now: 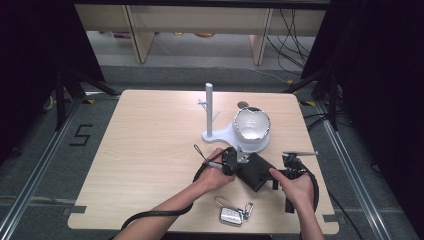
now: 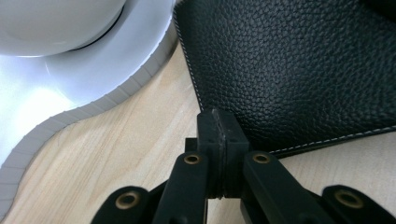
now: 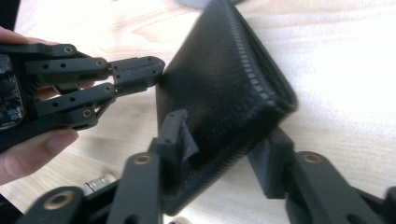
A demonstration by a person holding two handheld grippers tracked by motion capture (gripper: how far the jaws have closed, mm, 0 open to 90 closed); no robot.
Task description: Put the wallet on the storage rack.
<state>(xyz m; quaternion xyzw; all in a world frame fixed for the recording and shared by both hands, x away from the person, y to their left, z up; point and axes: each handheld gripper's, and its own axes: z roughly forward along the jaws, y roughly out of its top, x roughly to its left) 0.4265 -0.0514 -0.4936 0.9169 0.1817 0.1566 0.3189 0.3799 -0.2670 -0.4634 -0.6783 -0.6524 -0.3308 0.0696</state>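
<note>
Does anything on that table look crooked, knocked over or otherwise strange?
Only the black leather wallet: it is tipped up on one edge, not lying flat, because the right gripper clamps it while the shut left gripper touches its corner. Nothing looks spilled or broken.

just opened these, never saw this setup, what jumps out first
A black leather wallet near the table's front right, with the right hand-held gripper clamped on one end and the shut left hand-held gripper touching its edge. Just behind stands a white stand beside a shiny bowl.
</note>
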